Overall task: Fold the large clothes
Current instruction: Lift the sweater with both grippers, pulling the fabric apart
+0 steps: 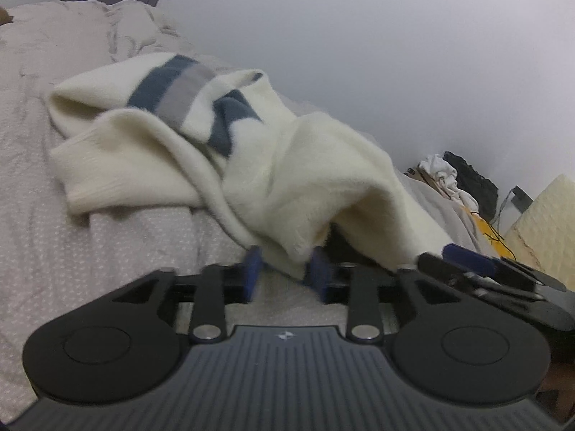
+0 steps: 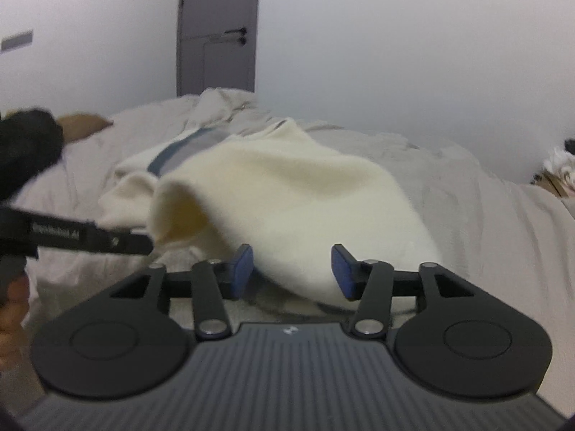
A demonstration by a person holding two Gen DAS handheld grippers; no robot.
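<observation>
Sweater (image 1: 287,186) lies crumpled on the bed (image 1: 90,251); my left gripper (image 1: 287,276) and right gripper (image 2: 293,273) jaws stand open around its hem.

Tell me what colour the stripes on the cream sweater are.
Blue and grey stripes on the cream knitted sweater, clearest in the left wrist view.

Cream knitted sweater with blue and grey stripes (image 1: 251,165) heaped on pale dotted bed cover (image 1: 72,244), hem at 6 o'clock between parted left gripper (image 1: 287,273) fingers (image 1: 251,269)
</observation>
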